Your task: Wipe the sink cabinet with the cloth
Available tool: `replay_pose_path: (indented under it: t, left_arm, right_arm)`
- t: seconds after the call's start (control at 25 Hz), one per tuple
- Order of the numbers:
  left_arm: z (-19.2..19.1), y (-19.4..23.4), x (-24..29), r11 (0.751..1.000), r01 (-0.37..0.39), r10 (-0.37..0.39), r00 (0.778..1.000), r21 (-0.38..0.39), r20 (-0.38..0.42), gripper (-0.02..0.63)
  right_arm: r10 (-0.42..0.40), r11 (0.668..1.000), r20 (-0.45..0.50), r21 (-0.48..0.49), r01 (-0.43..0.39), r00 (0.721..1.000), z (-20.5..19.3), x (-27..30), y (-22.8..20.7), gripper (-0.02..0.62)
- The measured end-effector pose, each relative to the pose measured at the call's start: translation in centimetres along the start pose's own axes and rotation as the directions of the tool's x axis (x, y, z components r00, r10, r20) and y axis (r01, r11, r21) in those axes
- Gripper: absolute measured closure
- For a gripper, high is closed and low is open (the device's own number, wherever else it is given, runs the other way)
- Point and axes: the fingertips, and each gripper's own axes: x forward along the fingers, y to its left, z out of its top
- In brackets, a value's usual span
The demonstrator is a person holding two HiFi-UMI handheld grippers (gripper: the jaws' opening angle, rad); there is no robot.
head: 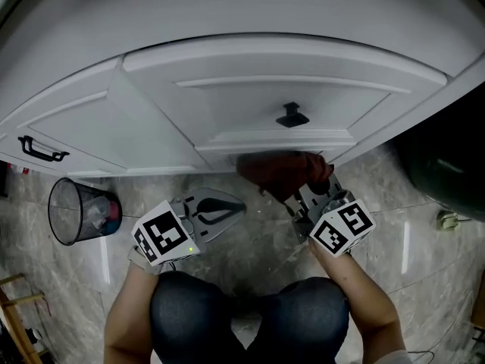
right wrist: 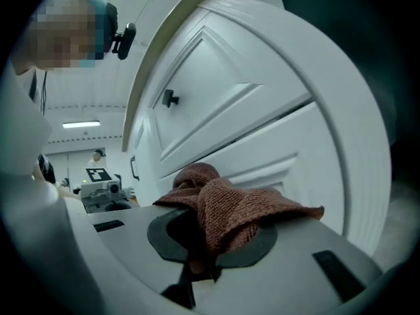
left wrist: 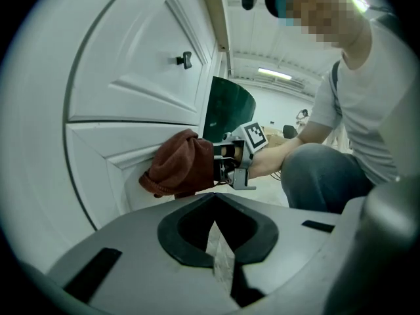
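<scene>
Grey marble floor (head: 250,241); white sink cabinet (head: 250,105) on the far side. Right gripper (head: 303,192) is clamped on the brown cloth (head: 276,171), bunched ahead of its jaws against the lower panel. Left gripper (head: 229,209), near-left of the cloth, has its jaws together, holding nothing.

The cloth (head: 282,171) lies against the cabinet door (head: 250,101), wastebasket (head: 79,211) far left.
</scene>
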Motion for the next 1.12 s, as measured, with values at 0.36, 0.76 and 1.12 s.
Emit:
replay_pose_path:
  t: [0.36,0.76,1.12]
  left_arm:
    - [0.3,-0.2,1.5,1.000,0.022,-0.022,1.000,0.000,-0.003,0.597]
    - [-0.5,0.4,0.5,1.000,0.006,-0.006,1.000,-0.017,-0.006,0.597]
    - [-0.9,0.5,0.1,1.000,0.003,-0.003,1.000,-0.002,-0.022,0.597]
  right_arm:
    - [-0.211,0.975,-0.089,0.053,0.216,0.973,-2.0,-2.8,-6.2,0.537]
    - [-0.260,0.959,-0.221,0.050,0.277,0.940,-6.7,-1.7,-7.7,0.538]
    - [-0.229,0.967,-0.294,0.042,0.252,0.928,-9.4,-0.1,-6.6,0.537]
